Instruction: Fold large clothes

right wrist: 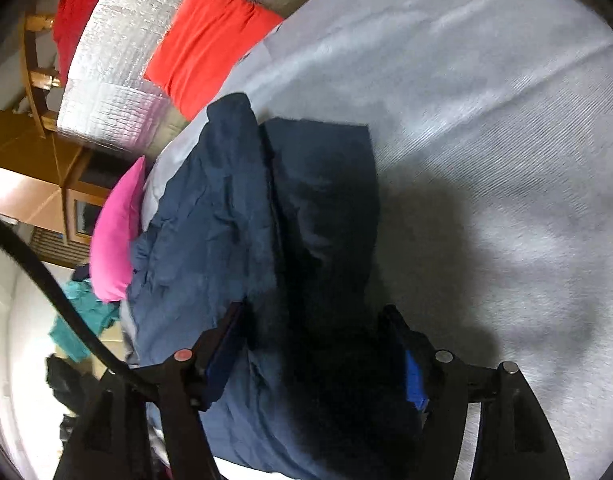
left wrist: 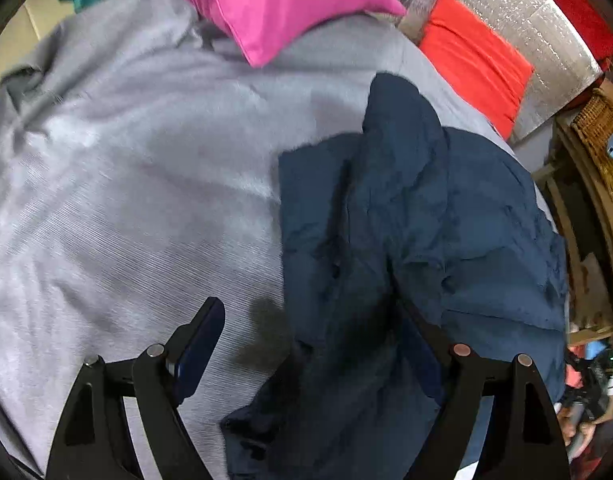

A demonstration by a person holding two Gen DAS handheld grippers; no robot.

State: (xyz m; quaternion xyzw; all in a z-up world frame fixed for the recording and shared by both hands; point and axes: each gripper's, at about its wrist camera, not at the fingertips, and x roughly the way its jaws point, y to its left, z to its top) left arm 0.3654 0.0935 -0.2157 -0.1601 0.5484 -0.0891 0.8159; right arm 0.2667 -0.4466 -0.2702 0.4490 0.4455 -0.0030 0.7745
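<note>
mostly grey bedspread (left wrist: 126,200), navy garment (left wrist: 406,240) on it, pink cushion (left wrist: 266,4) behind; both jaws apart.

Left gripper (left wrist: 310,344) and right gripper (right wrist: 314,344) both angled downward, jaws spread wide.

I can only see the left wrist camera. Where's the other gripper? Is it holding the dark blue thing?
Observer: The right gripper is over the near end of the dark blue garment, with cloth lying between its fingers.
Operator: Is it squeezing?
Observer: No, the fingers stand apart, open.
Operator: Anything else beside it?
Observer: A black cable curves across the lower corner of that view.
</note>
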